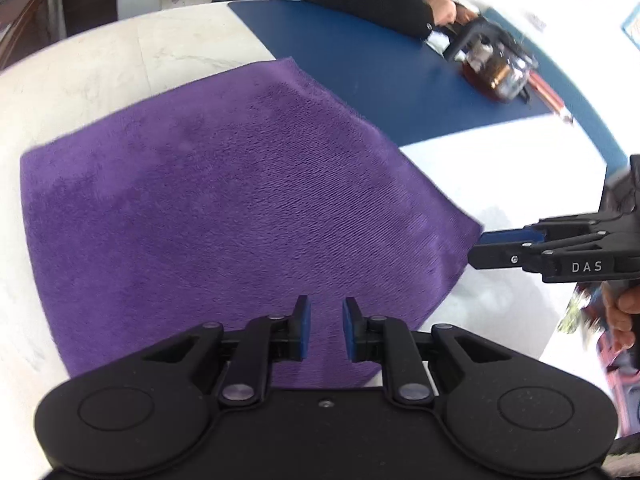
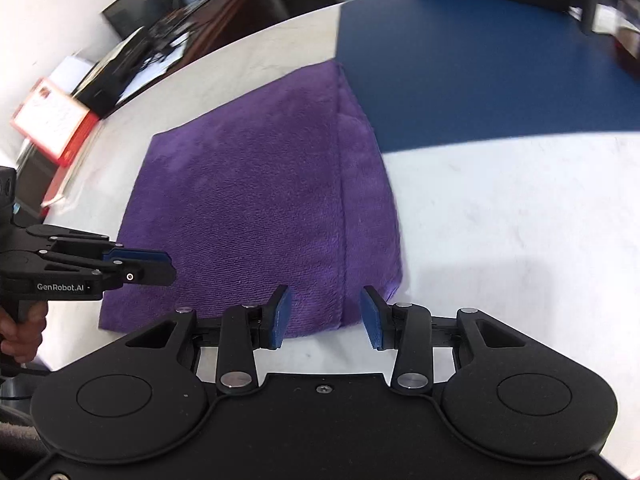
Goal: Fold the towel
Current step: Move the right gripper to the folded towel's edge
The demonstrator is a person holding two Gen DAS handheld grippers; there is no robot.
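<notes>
Here, the purple towel [image 1: 240, 208] was laid flat on the white marble-look tabletop [image 1: 100, 72], its far corner at about one o'clock overlapping the blue panel [image 1: 360, 56]. In the right wrist view a seam-like line [image 2: 342, 200] was seen running lengthwise near its right edge, perhaps an overlapped layer, so a folded or a merely hemmed cloth would both fit. The left gripper [image 1: 326, 330] was held low over the near edge at six o'clock, jaws narrowly parted and empty. The right gripper [image 2: 324, 316] was poised at the near right corner, jaws wider and empty, likely placed for a pinch. Another person's hand [image 1: 444, 8] was visible at one o'clock.
</notes>
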